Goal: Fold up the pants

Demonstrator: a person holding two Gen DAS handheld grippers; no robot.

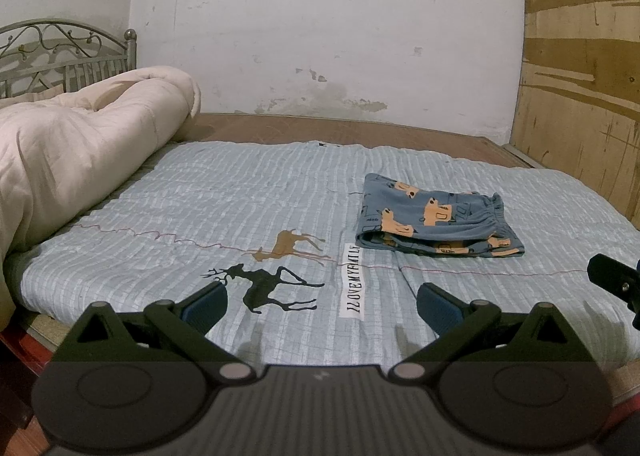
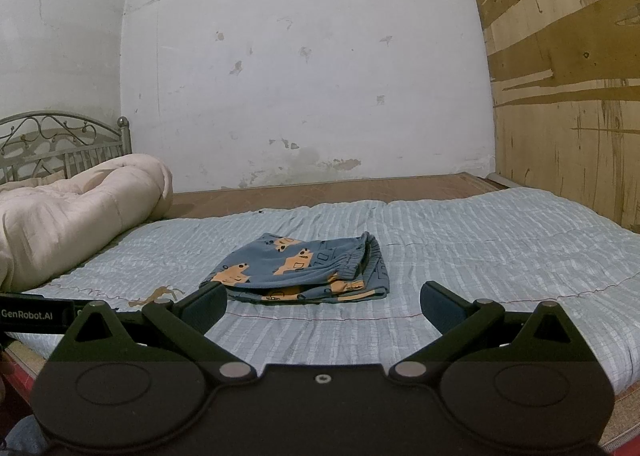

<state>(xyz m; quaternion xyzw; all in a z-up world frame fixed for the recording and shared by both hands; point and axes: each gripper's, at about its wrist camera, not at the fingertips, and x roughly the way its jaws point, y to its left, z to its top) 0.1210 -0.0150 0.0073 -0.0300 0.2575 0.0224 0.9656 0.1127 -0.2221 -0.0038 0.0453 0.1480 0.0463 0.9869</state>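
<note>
Lying folded on the bedspread (image 2: pixel 480 256), pants (image 2: pixel 304 270), left gripper (image 1: pixel 322 306) and right gripper (image 2: pixel 323 306) spread, empty.

Blue car-print pants (image 2: pixel 298 270) lie folded, seemingly flat.

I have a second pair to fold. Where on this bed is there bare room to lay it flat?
Bare bedspread lies between the rolled cream comforter and the folded pants, around the deer prints. Another bare strip lies right of the pants toward the plywood wall. The comforter side is crowded.
</note>
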